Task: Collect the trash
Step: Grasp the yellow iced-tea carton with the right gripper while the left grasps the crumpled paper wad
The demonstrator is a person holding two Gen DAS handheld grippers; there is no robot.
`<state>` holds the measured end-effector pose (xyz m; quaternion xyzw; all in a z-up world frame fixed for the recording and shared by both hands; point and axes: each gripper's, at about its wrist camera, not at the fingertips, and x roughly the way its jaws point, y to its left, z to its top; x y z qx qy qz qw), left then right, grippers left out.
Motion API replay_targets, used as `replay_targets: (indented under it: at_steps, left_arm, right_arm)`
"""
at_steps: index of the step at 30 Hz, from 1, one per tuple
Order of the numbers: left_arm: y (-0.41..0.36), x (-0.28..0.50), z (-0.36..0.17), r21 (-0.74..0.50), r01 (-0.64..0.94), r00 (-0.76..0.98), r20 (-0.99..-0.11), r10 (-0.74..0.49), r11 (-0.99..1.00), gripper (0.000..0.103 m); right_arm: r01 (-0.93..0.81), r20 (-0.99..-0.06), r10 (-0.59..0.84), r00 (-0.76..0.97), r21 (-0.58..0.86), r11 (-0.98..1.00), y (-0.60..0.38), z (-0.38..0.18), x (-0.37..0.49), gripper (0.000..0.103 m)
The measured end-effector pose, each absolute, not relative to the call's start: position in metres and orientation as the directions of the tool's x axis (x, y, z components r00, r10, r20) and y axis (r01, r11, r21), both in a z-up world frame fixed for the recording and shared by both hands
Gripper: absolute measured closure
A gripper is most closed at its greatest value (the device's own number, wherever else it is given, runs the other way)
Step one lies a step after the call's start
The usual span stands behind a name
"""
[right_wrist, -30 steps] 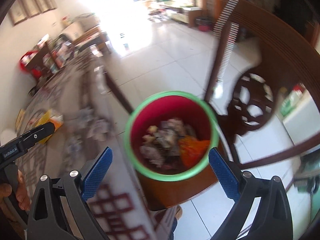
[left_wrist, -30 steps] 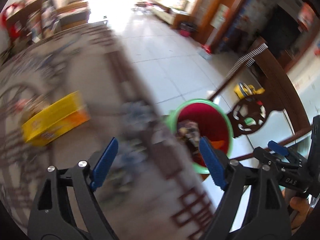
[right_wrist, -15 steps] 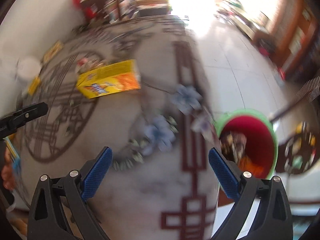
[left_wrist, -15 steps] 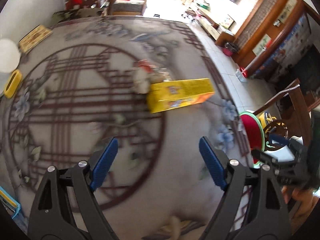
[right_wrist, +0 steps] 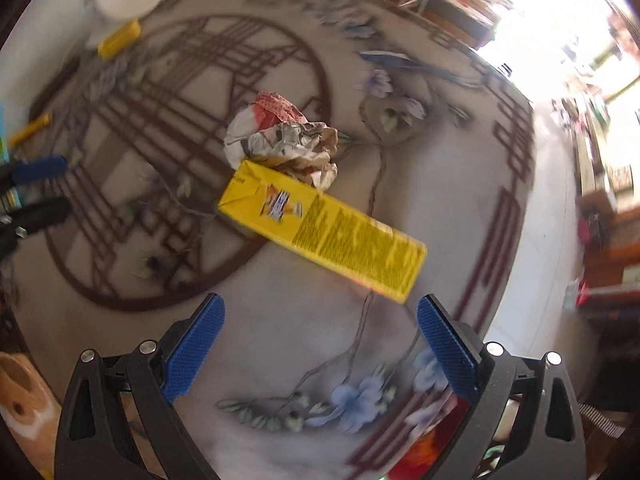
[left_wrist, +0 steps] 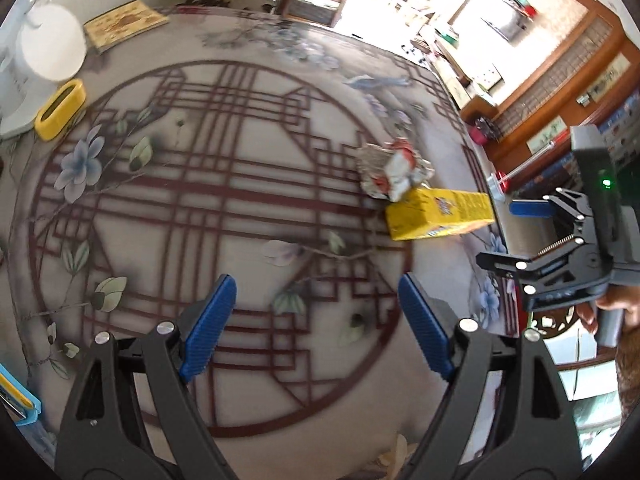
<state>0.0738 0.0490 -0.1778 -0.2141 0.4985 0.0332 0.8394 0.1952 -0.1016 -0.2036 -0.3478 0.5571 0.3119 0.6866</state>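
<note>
Both tools hang released and empty: the right tool faces the yellow carton lying flat on the patterned surface, a crumpled wrapper touching its far end; the left tool waits well apart, presumably leaving room.

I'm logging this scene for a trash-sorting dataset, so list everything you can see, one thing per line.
Carton: 1, yellow, lying on the table, right part.
Crumpled paper: 1 wad, white and red, touching the carton's far end.
Table: 1, grey cloth with dark red lattice and flowers.
Yellow holder: 1, far left.
White appliance: 1, far left corner.
Flat box: 1, tan, far edge.
Left gripper: blue pads, open, empty.
Right gripper: blue pads, open, empty, near the carton.
</note>
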Motion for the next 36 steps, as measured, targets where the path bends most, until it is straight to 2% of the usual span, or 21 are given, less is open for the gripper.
replay_targets:
  at_steps: [9,11,14,15,16,19,23,26,28,31,36]
  left_arm:
    - [0.059,0.076,-0.196,-0.327,-0.334,0.465,-0.873,-0.148,0.884,0.022]
    - [0.059,0.078,-0.198,-0.322,-0.338,0.456,-0.878,-0.146,0.884,0.022]
    - [0.058,0.082,-0.2,-0.313,-0.338,0.45,-0.882,-0.14,0.888,0.022]
    - [0.058,0.084,-0.2,-0.312,-0.338,0.449,-0.882,-0.139,0.888,0.022]
    - [0.057,0.087,-0.2,-0.313,-0.337,0.45,-0.882,-0.14,0.888,0.022]
    - [0.054,0.098,-0.196,-0.306,-0.325,0.464,-0.876,-0.131,0.895,0.022]
    - [0.042,0.122,-0.185,-0.299,-0.284,0.51,-0.852,-0.121,0.911,0.022]
    - [0.027,0.147,-0.18,-0.286,-0.225,0.525,-0.841,-0.131,0.932,0.022]
    - [0.014,0.164,-0.181,-0.266,-0.192,0.528,-0.84,-0.129,0.945,0.022]
    - [-0.002,0.185,-0.184,-0.254,-0.161,0.53,-0.837,-0.133,0.954,0.022]
    - [-0.026,0.209,-0.197,-0.251,-0.127,0.501,-0.851,-0.156,0.96,0.022]
  right_arm:
    - [-0.903,-0.99,-0.062,0.123,-0.138,0.408,-0.074,-0.244,0.224,0.009]
    - [-0.916,-0.992,-0.073,0.108,-0.127,0.38,-0.072,-0.25,0.221,0.013]
    - [-0.928,-0.993,-0.058,0.103,-0.117,0.354,-0.077,-0.253,0.208,0.029]
    - [-0.927,-0.994,-0.053,0.096,-0.109,0.358,-0.08,-0.254,0.203,0.045]
    - [-0.925,-0.994,-0.046,0.094,-0.104,0.365,-0.084,-0.254,0.199,0.054]
    - [-0.892,-0.993,0.02,0.112,-0.092,0.443,-0.102,-0.247,0.182,0.067]
    - [-0.764,-0.975,0.204,0.082,0.07,0.642,-0.141,-0.224,0.157,0.067]
    - [-0.642,-0.954,0.284,0.101,0.155,0.751,-0.166,-0.21,0.14,0.067]
    - [-0.548,-0.946,0.289,0.147,0.166,0.82,-0.178,-0.201,0.131,0.067]
    - [-0.385,-0.916,0.363,0.172,0.277,0.88,-0.204,-0.19,0.119,0.067]
    - [-0.331,-0.913,0.348,0.213,0.268,0.905,-0.217,-0.175,0.112,0.067]
